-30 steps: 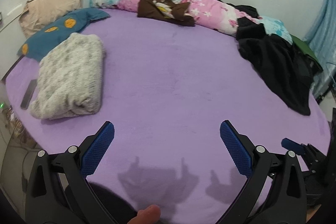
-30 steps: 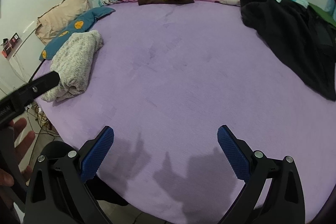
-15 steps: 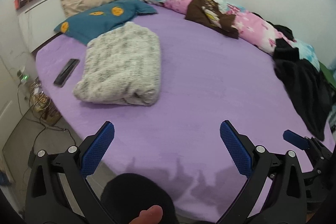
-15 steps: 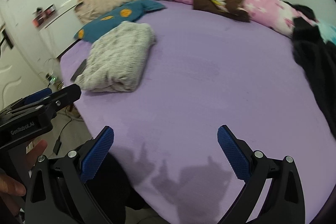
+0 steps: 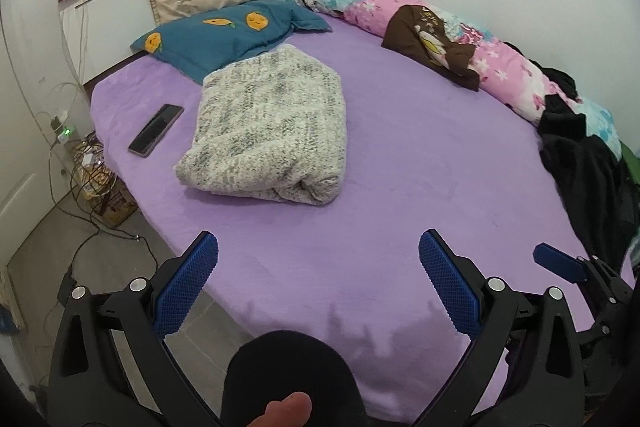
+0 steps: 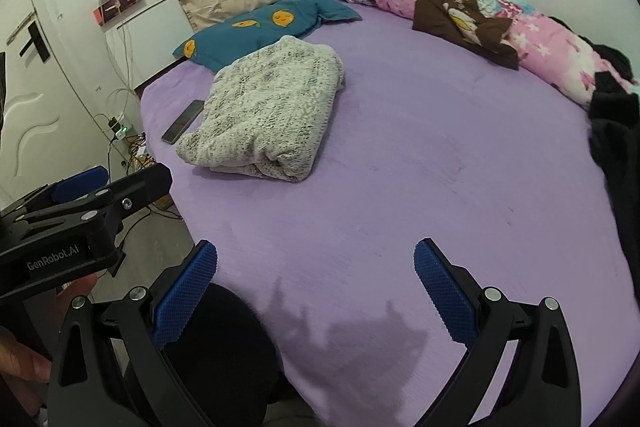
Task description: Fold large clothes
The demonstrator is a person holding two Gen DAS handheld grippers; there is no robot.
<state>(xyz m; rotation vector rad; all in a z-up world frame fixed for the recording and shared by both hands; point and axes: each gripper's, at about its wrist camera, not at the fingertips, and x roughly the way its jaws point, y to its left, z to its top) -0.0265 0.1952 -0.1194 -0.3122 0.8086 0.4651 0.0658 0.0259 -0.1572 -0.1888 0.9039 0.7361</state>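
Left wrist: folded, nubbly grey knit sweater (image 5: pixel 268 135)

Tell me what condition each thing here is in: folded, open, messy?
Left gripper: open, empty, above the bed edge.
Right gripper: open, empty.
Grey sweater: folded, lying on the bed.
Black clothes: unfolded heap at the bed's right edge.
Brown shirt: crumpled, draped on the floral quilt.
Floral quilt: rolled along the wall.
Phone: flat on the bed, screen dark.
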